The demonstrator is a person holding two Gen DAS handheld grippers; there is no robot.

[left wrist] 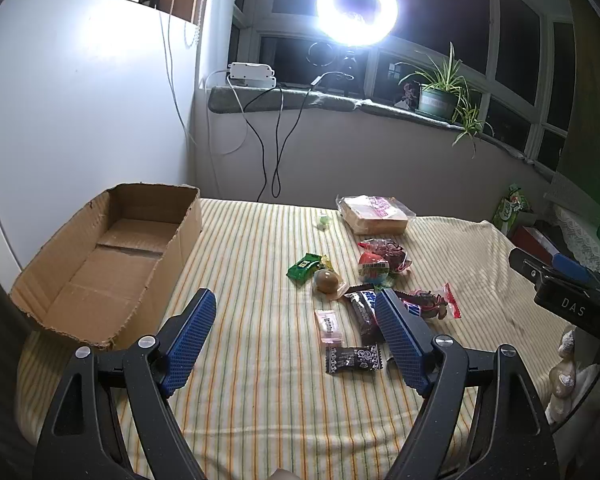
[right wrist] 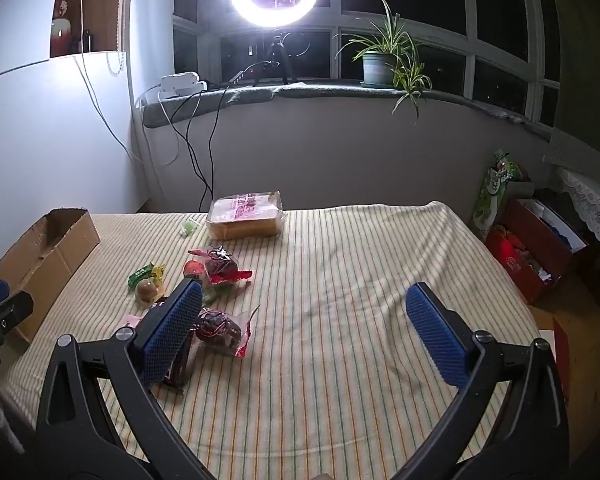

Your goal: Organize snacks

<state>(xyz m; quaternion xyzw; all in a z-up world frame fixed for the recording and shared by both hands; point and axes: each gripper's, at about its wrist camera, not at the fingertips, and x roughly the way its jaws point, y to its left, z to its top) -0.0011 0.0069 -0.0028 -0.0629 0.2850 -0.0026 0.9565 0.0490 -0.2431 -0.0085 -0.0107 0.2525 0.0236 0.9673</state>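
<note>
Several wrapped snacks lie on the striped cloth (left wrist: 260,248): a bag of bread (left wrist: 374,214) at the back, a green packet (left wrist: 303,266), a round brown snack (left wrist: 327,281), a red and white ball (left wrist: 374,267), a black packet (left wrist: 354,359), a pink packet (left wrist: 329,324) and a red-edged bag (right wrist: 220,328). An empty cardboard box (left wrist: 112,256) stands at the left. My left gripper (left wrist: 296,308) is open above the cloth, between box and snacks. My right gripper (right wrist: 304,300) is open above bare cloth, to the right of the snacks. The bread also shows in the right wrist view (right wrist: 244,216).
A ring light (left wrist: 356,6) on a tripod glares from the windowsill, with a potted plant (left wrist: 438,96) and a white power strip (left wrist: 252,74) with hanging cables. A red box (right wrist: 536,248) and green bags stand on the floor right of the table.
</note>
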